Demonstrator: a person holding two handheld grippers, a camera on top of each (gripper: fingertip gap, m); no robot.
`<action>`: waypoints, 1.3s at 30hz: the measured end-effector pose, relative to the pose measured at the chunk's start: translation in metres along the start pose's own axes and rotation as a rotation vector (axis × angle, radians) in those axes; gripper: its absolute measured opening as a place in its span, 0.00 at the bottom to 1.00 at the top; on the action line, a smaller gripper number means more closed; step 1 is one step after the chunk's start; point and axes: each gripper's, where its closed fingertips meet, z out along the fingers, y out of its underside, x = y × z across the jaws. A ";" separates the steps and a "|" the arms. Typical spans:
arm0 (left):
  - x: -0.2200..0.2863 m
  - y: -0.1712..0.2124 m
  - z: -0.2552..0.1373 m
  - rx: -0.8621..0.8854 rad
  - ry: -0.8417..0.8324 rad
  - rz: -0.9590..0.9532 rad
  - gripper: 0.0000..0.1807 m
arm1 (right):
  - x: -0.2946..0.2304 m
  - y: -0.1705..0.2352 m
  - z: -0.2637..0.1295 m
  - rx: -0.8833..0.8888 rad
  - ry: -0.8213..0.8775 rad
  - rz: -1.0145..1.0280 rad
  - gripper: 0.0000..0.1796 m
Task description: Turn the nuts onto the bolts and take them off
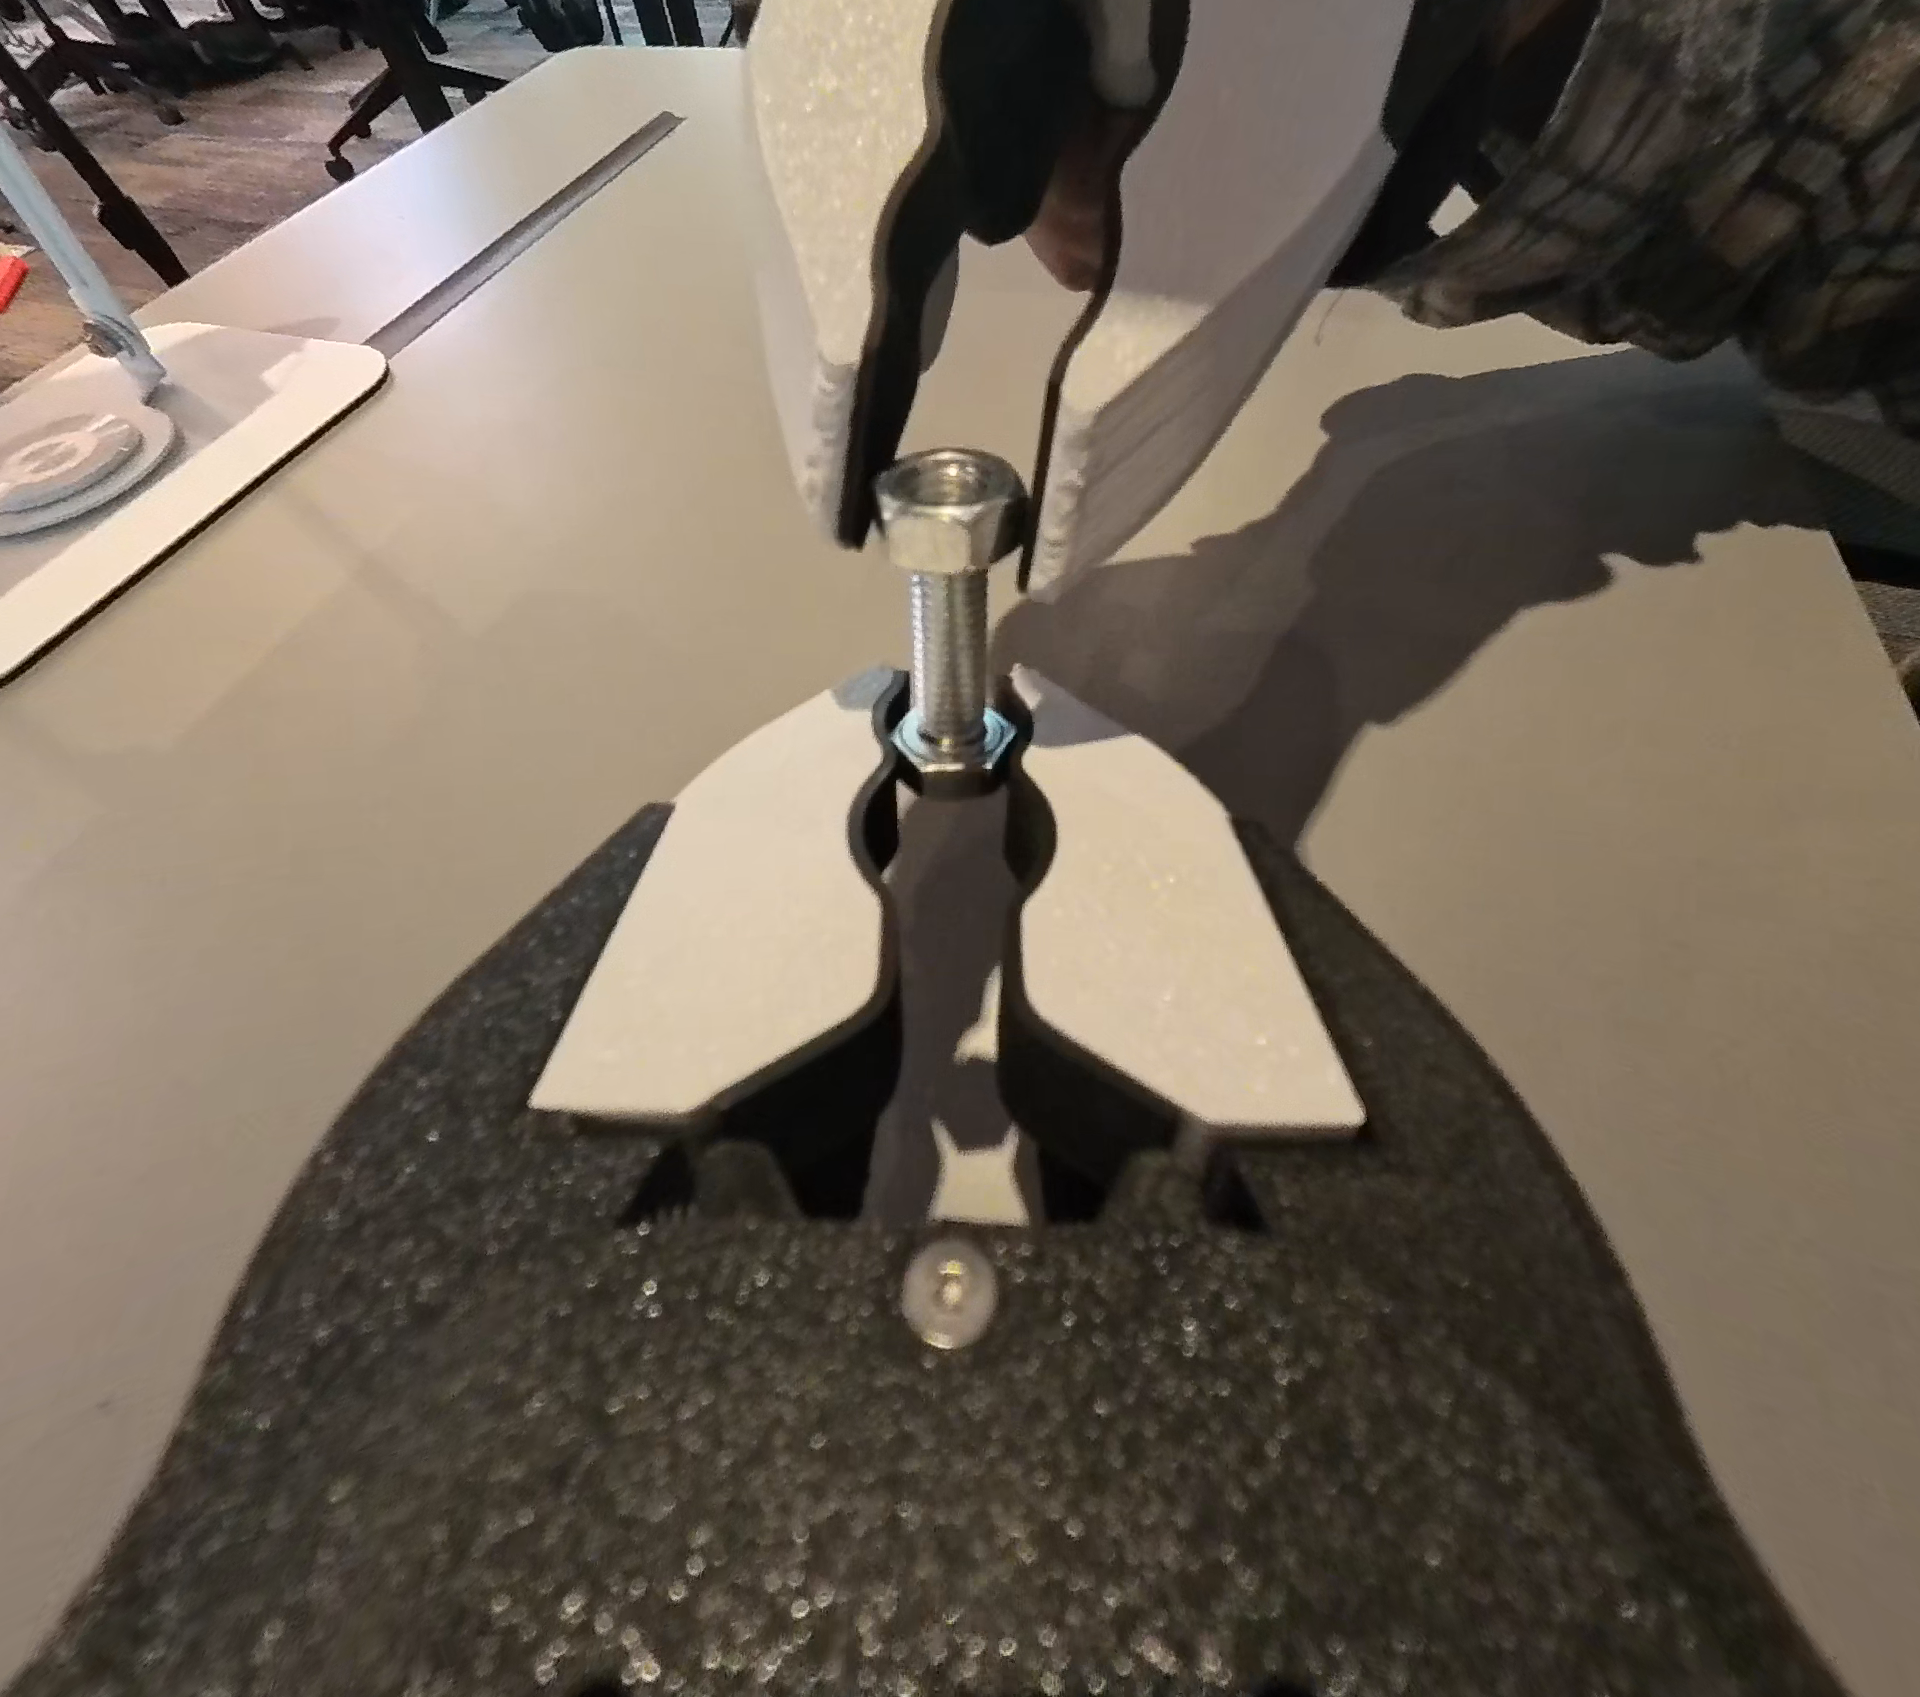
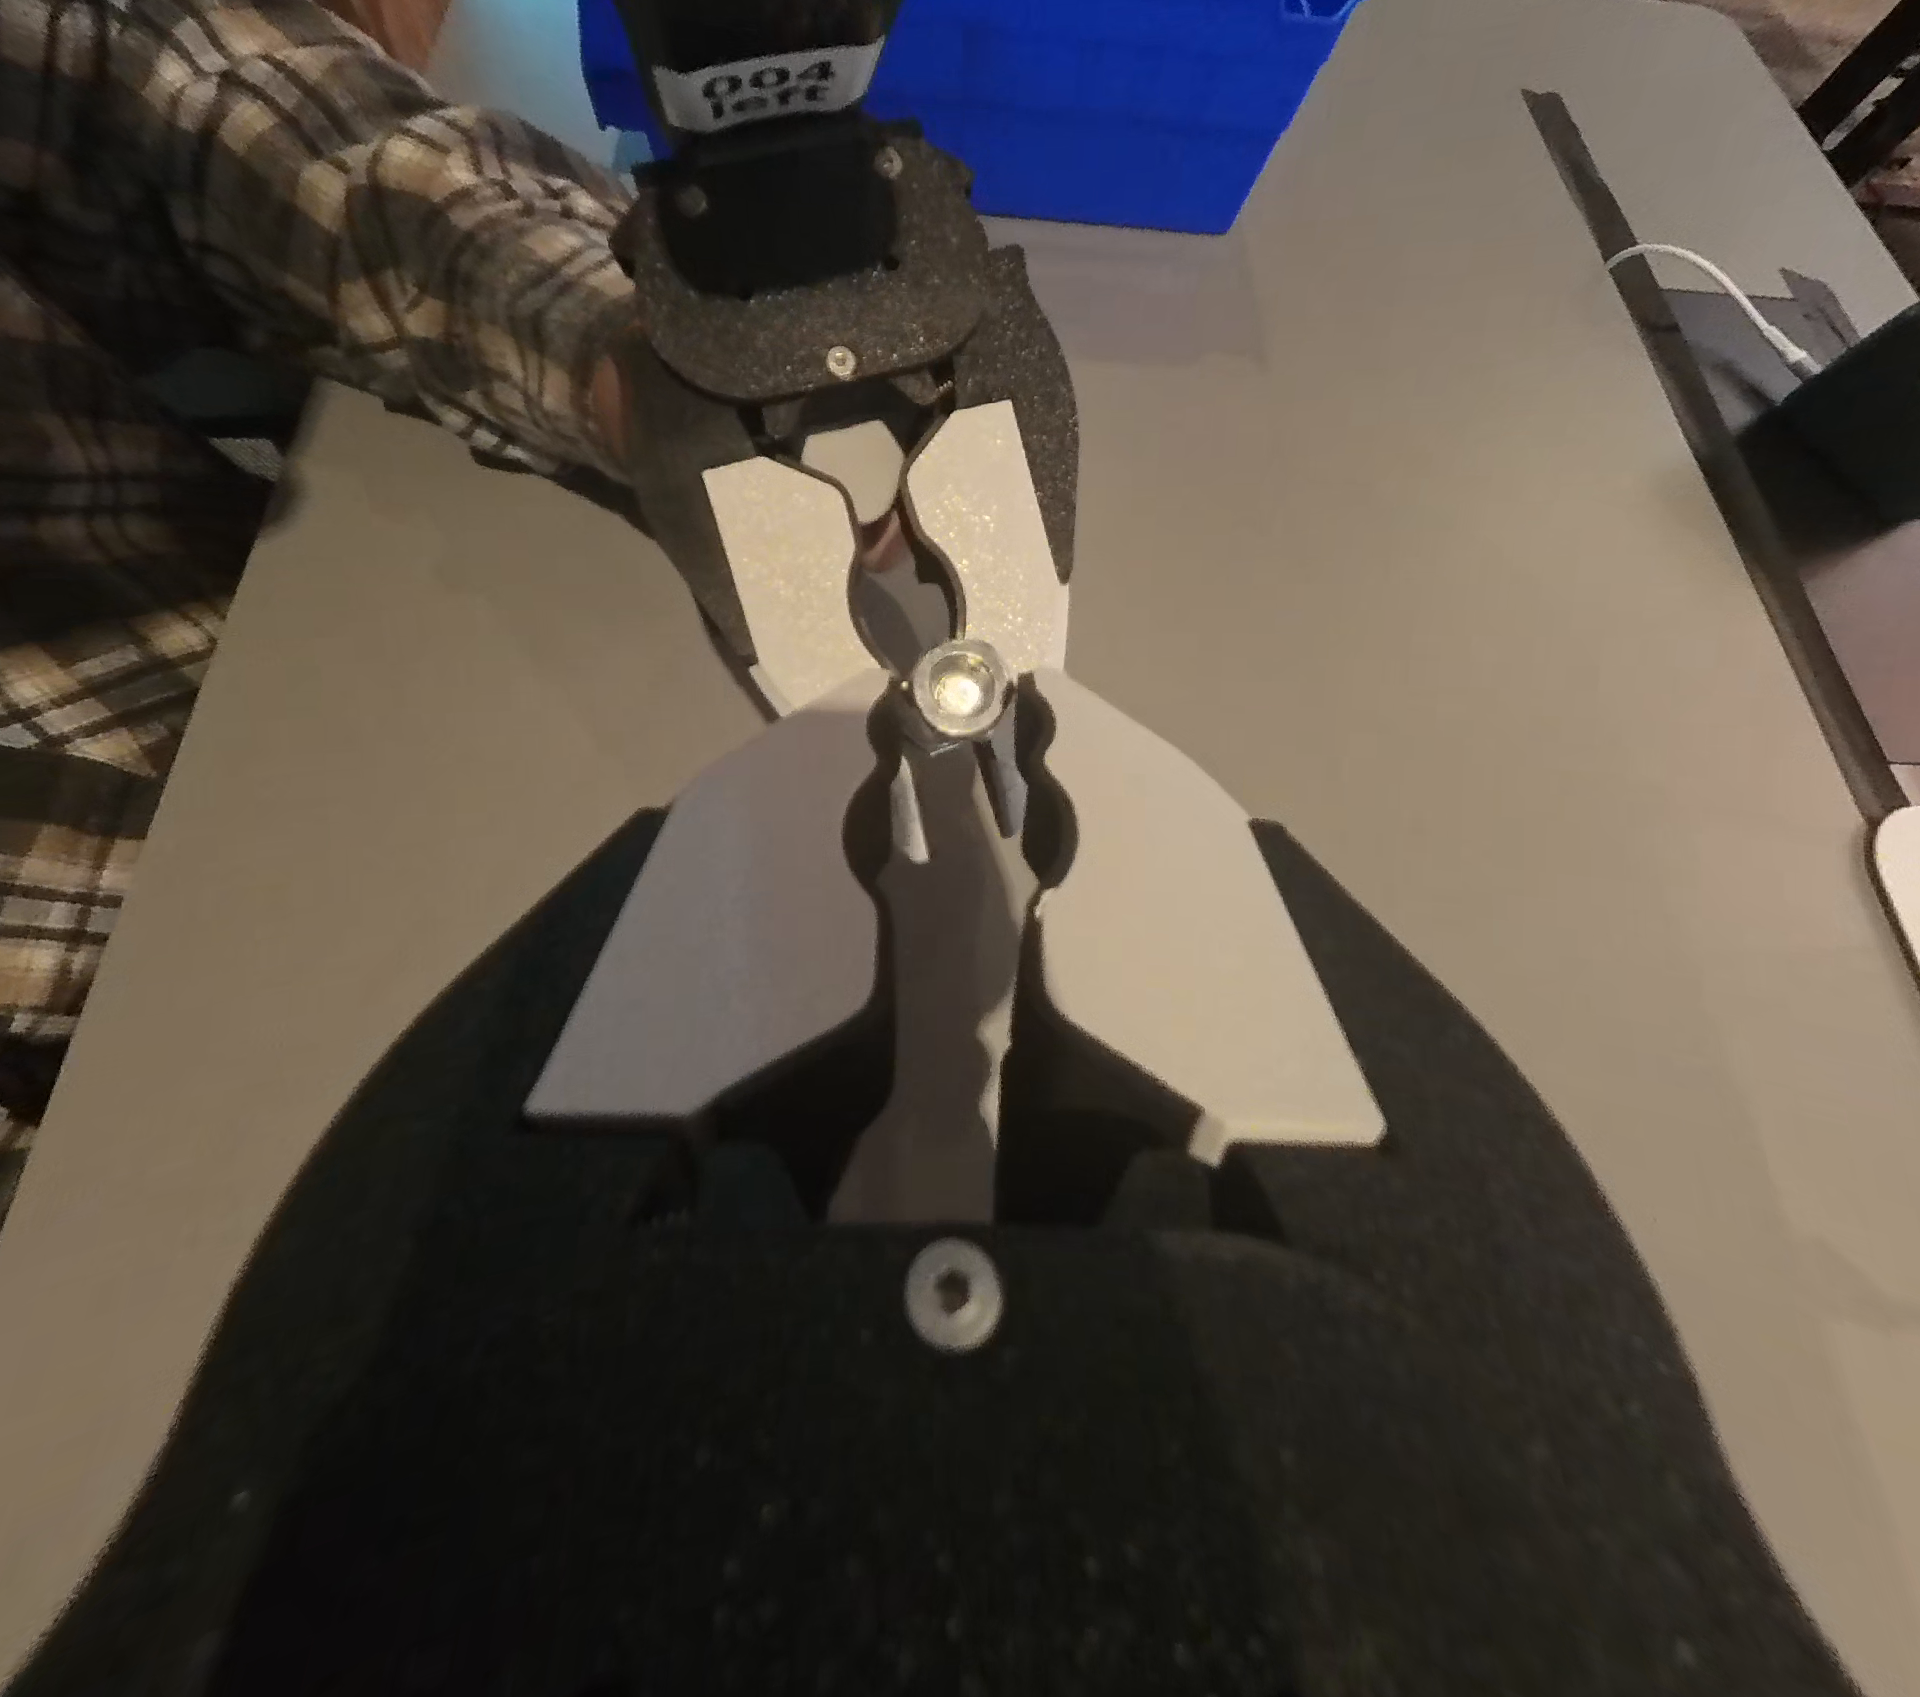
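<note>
My left gripper (image 1: 951, 738) clamps the upright bolt (image 1: 948, 645) at its head, right gripper (image 1: 940, 530) pinches the nut (image 1: 948, 517) on top; slick rigid steel, so grip the hex flats.

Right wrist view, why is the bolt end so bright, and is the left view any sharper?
Right wrist view: glare whitens the steel bolt's end; foreground dark. Left wrist view: sharper, threads clear on that bolt, hard shadow on the grey table.

Dim, hard shadows, fisheye edges
</note>
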 end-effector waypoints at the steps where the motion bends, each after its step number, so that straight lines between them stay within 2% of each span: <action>1: 0.000 0.000 0.000 0.002 0.002 -0.001 0.08 | 0.000 0.000 0.000 0.004 0.000 0.000 0.11; 7: 0.002 -0.004 -0.001 0.026 0.016 -0.018 0.08 | 0.000 -0.001 0.001 0.028 0.001 -0.001 0.17; 12: 0.000 -0.008 -0.004 0.054 0.022 -0.035 0.08 | 0.004 -0.005 0.001 0.140 0.027 0.021 0.34; 17: 0.000 -0.009 -0.005 0.072 0.031 -0.054 0.08 | -0.005 -0.028 -0.007 0.442 -0.002 0.066 0.48; 21: 0.001 -0.012 -0.006 0.101 0.054 -0.075 0.08 | -0.014 -0.037 -0.011 0.618 -0.049 0.126 0.50; 25: 0.004 -0.014 -0.006 0.111 0.066 -0.078 0.08 | -0.020 -0.040 -0.008 0.681 -0.096 0.160 0.50; 39: 0.001 -0.018 -0.009 0.136 0.059 -0.095 0.08 | -0.026 -0.041 -0.001 0.616 -0.082 0.107 0.49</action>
